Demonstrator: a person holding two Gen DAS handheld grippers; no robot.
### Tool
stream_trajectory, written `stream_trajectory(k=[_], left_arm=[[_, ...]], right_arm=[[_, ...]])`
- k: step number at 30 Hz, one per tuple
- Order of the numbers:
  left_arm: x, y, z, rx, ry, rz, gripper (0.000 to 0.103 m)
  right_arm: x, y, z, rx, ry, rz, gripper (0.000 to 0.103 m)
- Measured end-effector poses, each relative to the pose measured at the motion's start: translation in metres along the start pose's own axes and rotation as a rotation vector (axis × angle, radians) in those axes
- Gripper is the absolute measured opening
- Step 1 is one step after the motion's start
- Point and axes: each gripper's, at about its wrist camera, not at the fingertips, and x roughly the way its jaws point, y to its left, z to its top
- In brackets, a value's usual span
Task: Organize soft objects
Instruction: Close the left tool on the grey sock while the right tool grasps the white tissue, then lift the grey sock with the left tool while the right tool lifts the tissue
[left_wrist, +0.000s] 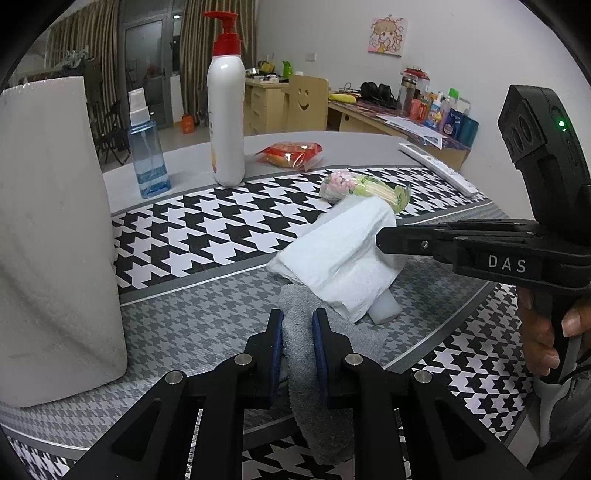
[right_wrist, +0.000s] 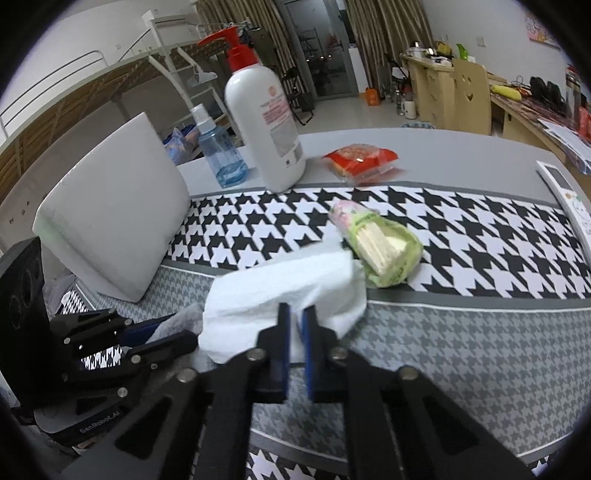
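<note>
My white paper towel (left_wrist: 343, 258) covers the far end of the grey cloth (left_wrist: 314, 373), and my right gripper (right_wrist: 295, 314) hides the fold where its pads meet the towel. The paper roll (left_wrist: 55, 236) runs off the left edge. The pump bottle's (right_wrist: 267, 122) label print is too blurred to read.

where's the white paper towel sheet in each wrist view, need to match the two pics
Left wrist view: the white paper towel sheet sits right of centre, draped over the grey cloth, with the right gripper reaching it from the right.
Right wrist view: it lies at centre, just beyond the fingertips.
Shared landmark: the white pump bottle with the red top, standing behind it in both.
</note>
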Motion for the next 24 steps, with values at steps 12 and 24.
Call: stream_trajectory(k=[12, 24], left_arm=[[-0.026, 0.004, 0.002, -0.013, -0.068, 0.021, 0.017], [-0.069, 0.008, 0.003, -0.016, -0.172, 0.074, 0.017]], right_arm=[[-0.057, 0.018, 0.003, -0.013, -0.152, 0.049, 0.004], [-0.096, 0.036, 0.005, -0.016, -0.251, 0.048, 0.004]])
